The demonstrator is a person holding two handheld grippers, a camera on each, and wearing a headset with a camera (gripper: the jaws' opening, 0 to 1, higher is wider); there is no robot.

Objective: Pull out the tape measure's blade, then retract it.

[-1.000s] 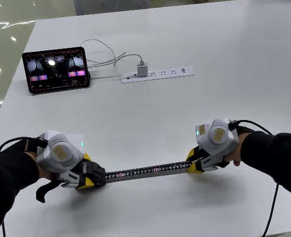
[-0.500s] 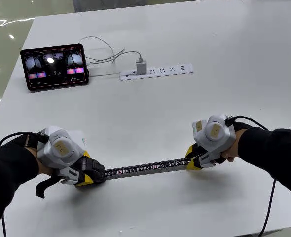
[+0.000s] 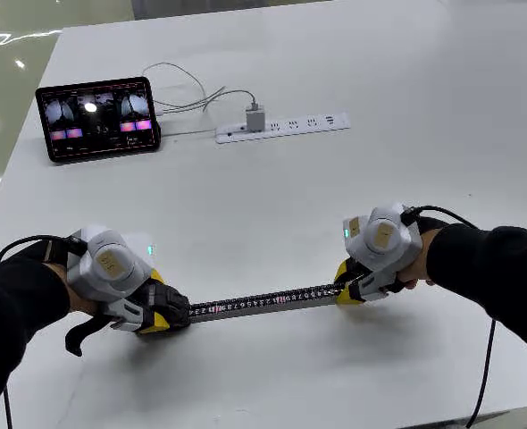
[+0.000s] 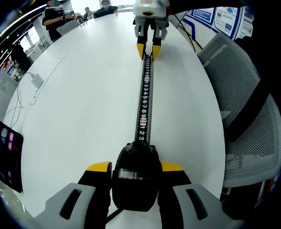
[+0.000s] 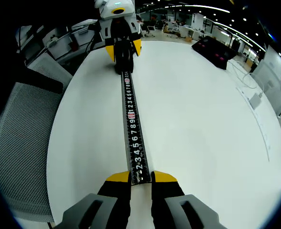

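A black tape measure case (image 3: 167,311) (image 4: 135,176) sits on the white table between the yellow-tipped jaws of my left gripper (image 3: 159,304) (image 4: 135,167), which is shut on it. Its blade (image 3: 263,302) (image 4: 144,95) (image 5: 132,124) lies stretched out flat, with black numbers and a red mark, running right to my right gripper (image 3: 344,286) (image 5: 141,177). That gripper is shut on the blade's tip. In the left gripper view, the right gripper (image 4: 149,47) shows at the blade's far end. The right gripper view shows the case (image 5: 123,57) far off in the left gripper (image 5: 123,47).
A lit tablet (image 3: 98,118) stands at the table's far left. A white power strip (image 3: 281,127) with a charger and cables lies beside it. A grey mesh chair (image 4: 245,109) (image 5: 21,143) stands by the table's near edge. Bare white tabletop (image 3: 272,206) stretches behind the blade.
The head view has shifted slightly. The right gripper looks a touch closer to the left one. Both grips are unchanged and the blade stays stretched between them.
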